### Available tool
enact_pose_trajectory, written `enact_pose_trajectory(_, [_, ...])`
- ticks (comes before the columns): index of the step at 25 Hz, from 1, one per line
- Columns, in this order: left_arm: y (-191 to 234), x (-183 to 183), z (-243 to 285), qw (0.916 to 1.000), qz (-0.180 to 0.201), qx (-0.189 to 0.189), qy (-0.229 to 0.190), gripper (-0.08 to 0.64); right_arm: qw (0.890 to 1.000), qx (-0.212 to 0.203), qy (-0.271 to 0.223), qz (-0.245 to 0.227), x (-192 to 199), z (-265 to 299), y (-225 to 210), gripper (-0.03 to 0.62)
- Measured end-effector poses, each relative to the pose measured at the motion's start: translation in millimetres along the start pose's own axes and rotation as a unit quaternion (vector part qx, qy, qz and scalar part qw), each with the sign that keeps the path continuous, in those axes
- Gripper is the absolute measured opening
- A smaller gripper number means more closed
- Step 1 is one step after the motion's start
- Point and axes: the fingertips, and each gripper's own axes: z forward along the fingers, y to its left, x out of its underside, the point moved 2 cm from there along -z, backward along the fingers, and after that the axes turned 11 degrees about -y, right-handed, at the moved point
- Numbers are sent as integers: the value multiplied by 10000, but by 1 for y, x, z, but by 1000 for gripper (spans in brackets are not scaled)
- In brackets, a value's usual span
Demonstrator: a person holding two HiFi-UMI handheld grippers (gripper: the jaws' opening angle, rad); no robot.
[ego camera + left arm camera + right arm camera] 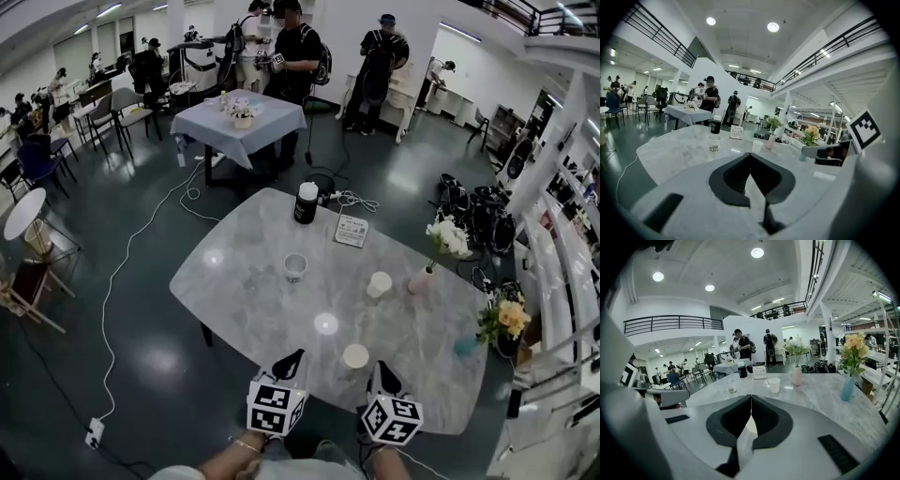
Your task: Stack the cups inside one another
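Three cups stand apart on the marble table (234, 291): a near cup (355, 356) by the near edge, a white cup (379, 284) farther right, and a patterned cup (295, 267) farther left. The right claw (377, 368), closed and empty, is just beside the near cup. The left claw (296, 356), also closed and empty, is near its left. Beyond stand a black bottle (307, 202), a card (352, 231) and a pink vase (421, 280).

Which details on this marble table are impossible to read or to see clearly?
- Print on the white square card: too small in all views.
- Pattern on the printed paper cup: too small and blurred.
- Inside of the plain white cup: in the right gripper view, hidden by its own wall.
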Motion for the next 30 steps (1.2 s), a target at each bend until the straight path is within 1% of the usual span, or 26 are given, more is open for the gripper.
enact_pose_trajectory(4, [5, 1, 13, 9999, 28, -118, 26, 0, 9999, -147, -1, 52, -1, 18, -4, 8])
enact_pose_trajectory(9, [9, 1, 38, 9991, -71, -423, 40, 0, 9988, -489, -27, 84, -7, 51, -11, 8])
enact_pose_trajectory(11, [4, -1, 43, 9991, -38, -409, 85, 0, 9985, -542, -83, 84, -13, 55, -15, 8])
enact_pose_trajectory(13, [2, -4, 49, 9992, 62, -388, 93, 1, 9987, -492, -146, 79, -15, 60, -21, 8])
enact_pose_trajectory(16, [7, -9, 56, 9989, 44, -452, 79, 0, 9988, -454, -181, 41, -15, 64, -24, 8])
enact_pose_trajectory(21, [3, 4, 64, 9987, -39, -445, 261, 0, 9989, -470, 33, 58, -5, 64, -34, 8])
enact_pose_trajectory(30, [-6, 19, 69, 9987, -116, -341, 366, 0, 9973, -691, 199, 124, 10, 58, -35, 9])
